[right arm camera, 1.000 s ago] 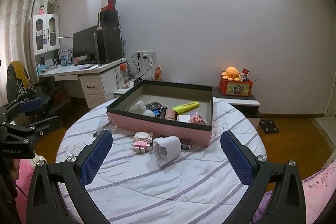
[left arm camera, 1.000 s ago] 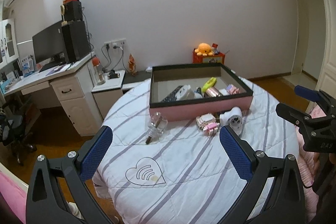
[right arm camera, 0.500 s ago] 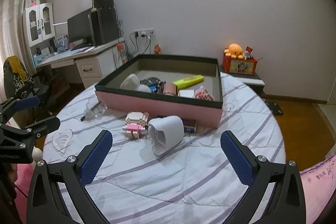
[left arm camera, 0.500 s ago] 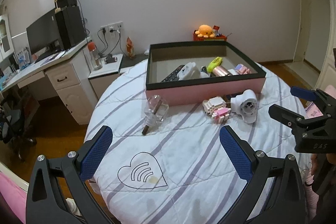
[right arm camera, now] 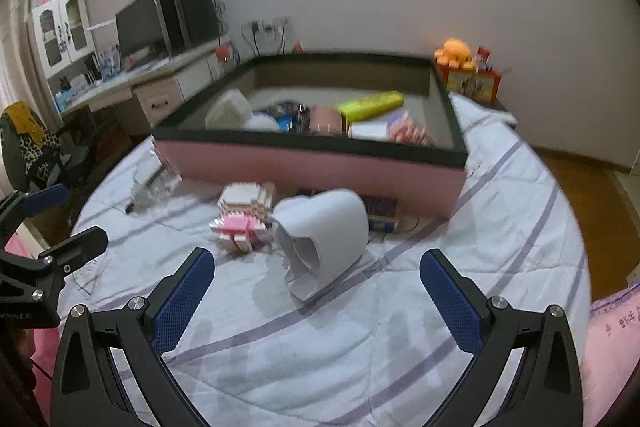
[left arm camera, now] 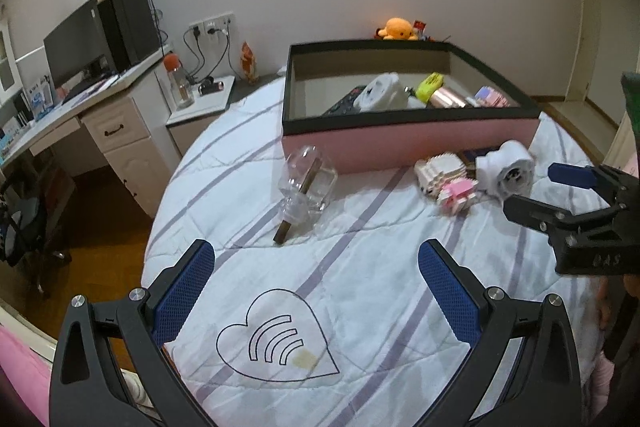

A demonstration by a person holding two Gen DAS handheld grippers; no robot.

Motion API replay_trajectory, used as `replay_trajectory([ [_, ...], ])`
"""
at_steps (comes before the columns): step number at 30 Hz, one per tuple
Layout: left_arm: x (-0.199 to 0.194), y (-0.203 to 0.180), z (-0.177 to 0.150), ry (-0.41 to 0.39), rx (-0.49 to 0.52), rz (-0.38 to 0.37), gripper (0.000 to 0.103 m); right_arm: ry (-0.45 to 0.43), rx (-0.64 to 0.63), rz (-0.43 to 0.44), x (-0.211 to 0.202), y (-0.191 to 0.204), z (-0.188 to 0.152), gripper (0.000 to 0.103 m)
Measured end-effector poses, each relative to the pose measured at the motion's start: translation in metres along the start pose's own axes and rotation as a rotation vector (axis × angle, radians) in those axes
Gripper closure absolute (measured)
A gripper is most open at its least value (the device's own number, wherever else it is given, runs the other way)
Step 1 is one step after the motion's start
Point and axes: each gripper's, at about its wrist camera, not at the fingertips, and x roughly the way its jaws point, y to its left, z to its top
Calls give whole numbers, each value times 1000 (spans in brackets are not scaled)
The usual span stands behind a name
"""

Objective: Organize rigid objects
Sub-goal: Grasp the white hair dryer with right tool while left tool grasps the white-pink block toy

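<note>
A pink box (left arm camera: 408,143) (right arm camera: 312,167) with a black rim stands on the round quilted table (left arm camera: 360,287) and holds several small items. In front of it lie a clear bottle (left arm camera: 306,187) (right arm camera: 154,185), a pink-and-white block toy (left arm camera: 444,179) (right arm camera: 244,215) and a white rounded device (left arm camera: 506,173) (right arm camera: 324,239). My left gripper (left arm camera: 316,279) is open, hanging over the table short of the bottle. My right gripper (right arm camera: 316,287) is open too, with the white device just beyond its fingertips. Each gripper shows at the edge of the other's view.
A white desk (left arm camera: 100,115) with a monitor and speakers stands to the left, beside a low cabinet (left arm camera: 200,107). An orange plush toy (left arm camera: 398,29) sits behind the box. A dark flat item (right arm camera: 382,213) lies against the box's front. Wooden floor surrounds the table.
Both grippers have moved forward and down toward the table; the box and loose objects appear larger and nearer. Both stay open and hold nothing.
</note>
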Motion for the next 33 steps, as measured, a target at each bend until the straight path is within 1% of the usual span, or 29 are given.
replay_trajectory([
  [1,3,1,-1,8,-1,5,0,22,1,5,5,-1,1,5],
  [2,4,2,-1,12,-3,8,0,27,-2,5,8,-2,2,9],
  [4,7,4,-3,22,-6,5,0,35,16,6,14,-6,7,10],
  [6,8,5,-5,29,-6,7,0,56,36,33,22,-8,11,13],
  [9,9,8,-7,38,-5,10,0,80,30,23,32,-4,14,18],
  [11,10,10,-7,43,-9,17,0,93,24,32,36,-2,14,36],
  [12,10,11,-8,45,-13,18,0,88,24,28,36,-2,14,41],
  [15,9,11,-6,47,-28,12,0,85,43,65,33,-9,12,42],
  [18,9,9,-5,52,-36,-7,0,87,29,74,27,-12,8,42],
  [20,7,7,-3,45,-47,-7,0,89,23,80,21,-15,3,42],
  [23,7,2,1,51,-62,-36,0,93,14,82,12,-21,-4,42],
  [27,12,-18,9,60,-54,-86,0,87,26,71,2,-36,-12,42],
  [31,24,-47,19,78,-19,-107,0,81,31,40,-3,-50,-14,42],
  [33,32,-58,24,96,-9,-98,0,77,35,36,-3,-56,-15,42],
])
